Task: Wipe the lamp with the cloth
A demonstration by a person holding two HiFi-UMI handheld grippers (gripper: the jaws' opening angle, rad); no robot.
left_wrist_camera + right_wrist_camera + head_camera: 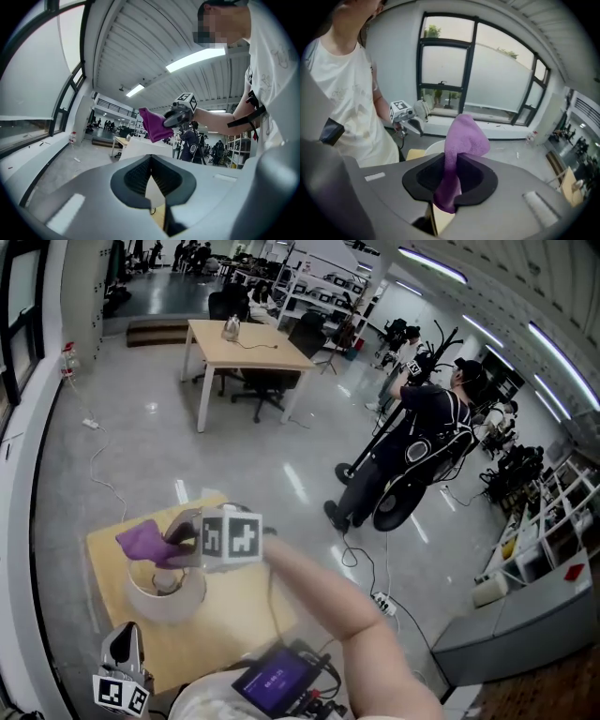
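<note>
Lamp [183, 607] x1, cloth [463, 138] x1; R gripper [452, 164] clamped on cloth; L gripper [151, 161] together, empty.

Table [234, 615]: small; lamp [178, 607] fills left-centre. Bare top right of lamp and behind it: passable. Over lamp: right gripper [176, 540] with cloth [141, 542]; top approach taken; cloth-to-lamp contact not determinable. Left gripper [127, 632] at front-left corner, near lamp, apart from it: blocks that side. Screen device [277, 679] at front edge. Wall [23, 521] close on left. Floor [262, 465] beyond table open; cable [105, 474] trails there.
</note>
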